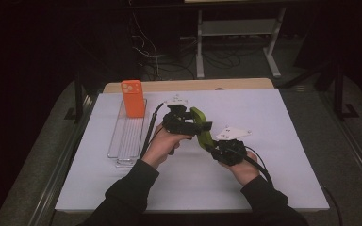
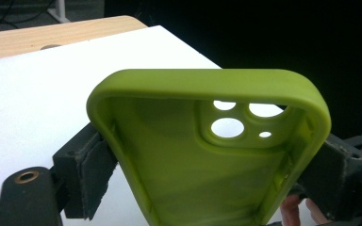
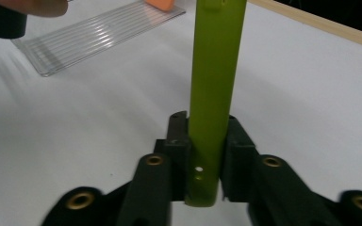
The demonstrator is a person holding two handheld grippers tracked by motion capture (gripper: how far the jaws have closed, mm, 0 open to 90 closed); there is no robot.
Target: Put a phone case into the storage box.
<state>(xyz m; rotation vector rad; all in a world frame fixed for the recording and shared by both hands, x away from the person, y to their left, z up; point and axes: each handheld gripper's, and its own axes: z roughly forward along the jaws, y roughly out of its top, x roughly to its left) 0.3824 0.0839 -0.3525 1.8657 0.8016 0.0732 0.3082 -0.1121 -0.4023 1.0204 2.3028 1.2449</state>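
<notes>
A green phone case (image 1: pixel 201 128) hangs above the white mat between my two grippers. Seen in the left gripper view, the case (image 2: pixel 193 160) shows its hollow inside with the camera holes at the top. My left gripper (image 2: pixel 209 172) spans its width, a pad pressed on each long side. In the high view this left gripper (image 1: pixel 194 125) comes from the left. My right gripper (image 3: pixel 207 141) holds the case (image 3: pixel 214 70) by its lower end across its thin thickness, with both pads against it. From above, the right gripper (image 1: pixel 215 145) sits at the case's near end.
An orange phone case (image 1: pixel 133 99) stands upright at the far end of a clear ribbed rack (image 1: pixel 128 136) left of my hands. The rack (image 3: pixel 89 33) also lies beyond the right gripper. A white mat (image 1: pixel 264 179) covers the table, with a wooden edge (image 1: pixel 188 85) behind.
</notes>
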